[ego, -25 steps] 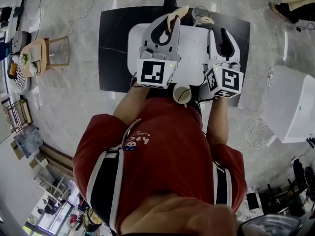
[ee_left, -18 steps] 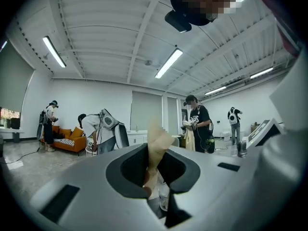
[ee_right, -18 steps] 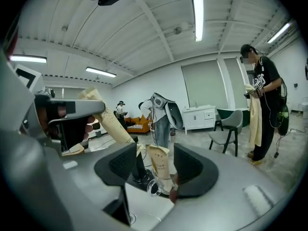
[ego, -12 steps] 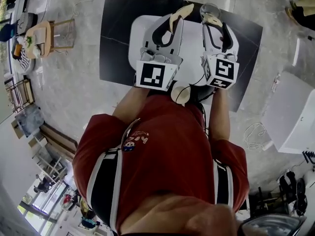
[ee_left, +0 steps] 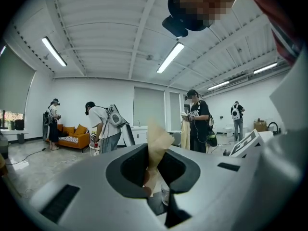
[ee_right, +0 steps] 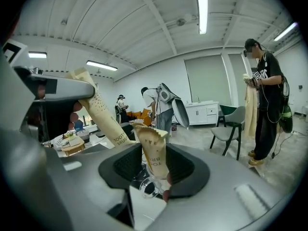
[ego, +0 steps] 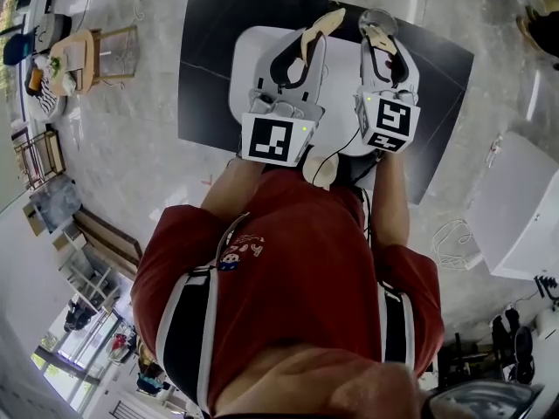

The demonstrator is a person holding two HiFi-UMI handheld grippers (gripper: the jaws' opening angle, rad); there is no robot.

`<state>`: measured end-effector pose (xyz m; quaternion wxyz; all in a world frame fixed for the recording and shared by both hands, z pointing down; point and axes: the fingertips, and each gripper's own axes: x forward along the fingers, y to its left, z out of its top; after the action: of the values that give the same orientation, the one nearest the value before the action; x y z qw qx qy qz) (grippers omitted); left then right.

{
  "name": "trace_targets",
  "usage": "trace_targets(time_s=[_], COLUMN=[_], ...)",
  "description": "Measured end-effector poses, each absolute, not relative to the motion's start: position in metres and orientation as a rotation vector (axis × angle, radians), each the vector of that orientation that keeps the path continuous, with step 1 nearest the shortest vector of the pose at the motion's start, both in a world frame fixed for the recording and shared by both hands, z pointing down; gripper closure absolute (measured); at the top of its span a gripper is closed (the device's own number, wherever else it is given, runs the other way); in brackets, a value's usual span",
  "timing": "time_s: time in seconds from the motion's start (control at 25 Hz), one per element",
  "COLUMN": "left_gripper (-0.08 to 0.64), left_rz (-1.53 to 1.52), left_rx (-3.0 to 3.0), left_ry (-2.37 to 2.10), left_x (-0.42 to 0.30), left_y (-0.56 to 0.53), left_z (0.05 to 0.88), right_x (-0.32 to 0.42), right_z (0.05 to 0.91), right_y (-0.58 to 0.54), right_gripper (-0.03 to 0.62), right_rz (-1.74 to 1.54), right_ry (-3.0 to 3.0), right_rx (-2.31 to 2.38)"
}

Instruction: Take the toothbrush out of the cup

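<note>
My left gripper (ego: 306, 44) is shut on a beige paper-wrapped toothbrush (ego: 321, 24), which it holds over the white mat (ego: 336, 103). The left gripper view shows this wrapper (ee_left: 155, 143) pinched between the jaws. A clear glass cup (ego: 376, 17) stands at the mat's far edge with a second wrapped toothbrush (ee_right: 153, 150) upright in it. My right gripper (ego: 384, 44) has reached this cup (ee_right: 144, 186). Its jaws have just been closing and flank the wrapper, which leans on the right jaw with a gap on the left.
The mat lies on a black table (ego: 205, 77). A wooden side table (ego: 74, 68) with small items stands to the left and a white cabinet (ego: 524, 208) to the right. Several people and a grey chair (ee_right: 231, 129) are further back in the room.
My right gripper has moved forward and down from the mat's right side to the cup, so the second toothbrush is now between its jaws. The left gripper has kept its toothbrush and barely shifted.
</note>
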<state>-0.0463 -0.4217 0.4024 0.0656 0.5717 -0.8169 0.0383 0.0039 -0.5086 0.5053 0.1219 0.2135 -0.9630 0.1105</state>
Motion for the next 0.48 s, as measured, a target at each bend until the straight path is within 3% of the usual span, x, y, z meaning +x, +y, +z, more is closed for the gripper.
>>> trace_targets(time_s=[0.24, 0.48], left_gripper=[0.512, 0.512], left_rz=[0.125, 0.109], left_rx=[1.715, 1.716], left_ry=[-2.455, -2.449], left_x=[-0.0483, -0.0494], left_y=[-0.4211, -0.4248], left_z=[0.4079, 0.4068], right_x=[0.0004, 0.0034], right_z=[0.5052, 0.5033], right_y=[-0.5094, -0.514], right_gripper=[0.527, 0.538], right_rz=[0.268, 0.255], right_ry=[-2.806, -2.804], right_rx=[0.644, 0.66])
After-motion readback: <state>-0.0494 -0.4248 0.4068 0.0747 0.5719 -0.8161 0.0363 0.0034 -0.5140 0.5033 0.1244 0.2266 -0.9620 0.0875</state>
